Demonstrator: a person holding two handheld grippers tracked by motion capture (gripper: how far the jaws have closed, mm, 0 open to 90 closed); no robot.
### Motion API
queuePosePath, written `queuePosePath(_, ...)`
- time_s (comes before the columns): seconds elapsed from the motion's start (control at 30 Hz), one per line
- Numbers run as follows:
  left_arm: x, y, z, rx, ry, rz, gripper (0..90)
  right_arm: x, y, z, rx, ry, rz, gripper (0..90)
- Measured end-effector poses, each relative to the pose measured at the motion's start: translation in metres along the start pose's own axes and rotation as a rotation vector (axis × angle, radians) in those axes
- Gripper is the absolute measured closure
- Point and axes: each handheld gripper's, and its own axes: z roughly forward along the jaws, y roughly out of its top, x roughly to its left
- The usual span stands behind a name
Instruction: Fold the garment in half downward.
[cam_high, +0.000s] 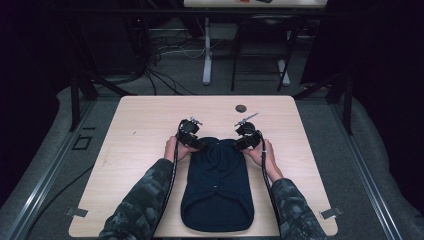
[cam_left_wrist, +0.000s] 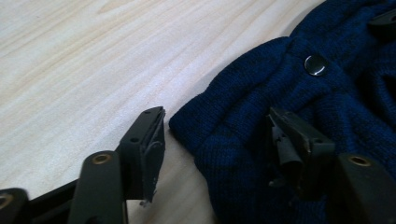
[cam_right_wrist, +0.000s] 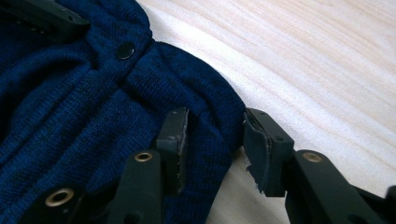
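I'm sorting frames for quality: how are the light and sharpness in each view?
High view: dim, black surroundings, the dark blue knitted garment nearly featureless. Left gripper view: sharp knit, glare on the black snap button. Right gripper view: bright pale wooden table, near tongs slightly soft.

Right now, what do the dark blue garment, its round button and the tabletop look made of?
Dark blue knit garment: looks like wool or acrylic yarn, ribbed stitches visible, matte. Button: glossy black, probably plastic or metal snap. Table: pale wood-grain surface, likely laminate, smooth with a slight sheen.

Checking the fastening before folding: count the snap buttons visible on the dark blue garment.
2. In the high view, one snap sits on the dark blue garment at mid-body; another snap lies near its far end, between the grippers. More may be hidden in folds.
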Motion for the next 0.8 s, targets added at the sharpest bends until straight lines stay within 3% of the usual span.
queuePosePath(0.1, -0.0005, 0.0004, 0.0004, -0.001, 0.003, 0.003, 42.2, -0.0015, -0.0029, 0.0029, -0.022, 0.021, 0.033, 64.7)
queuePosePath(0.13, -0.0006, 0.0006, 0.0003, 0.002, 0.002, 0.003, 42.4, -0.0042, -0.0031, 0.0017, 0.0, 0.039, 0.018, 65.9)
queuePosePath(0.33, -0.0013, 0.0002, 0.0002, -0.005, -0.003, 0.002, 48.3, -0.0094, -0.0079, 0.0023, -0.001, 0.079, 0.045, 70.8)
queuePosePath(0.53, -0.0032, 0.001, 0.0001, -0.001, -0.022, 0.007, 60.7, -0.0059, -0.0082, 0.0025, -0.013, 0.062, 0.04, 74.3)
queuePosePath(0.8, -0.004, 0.0013, -0.0005, -0.001, -0.025, 0.008, 66.6, -0.0021, -0.0077, 0.0024, -0.016, 0.035, 0.021, 75.1)
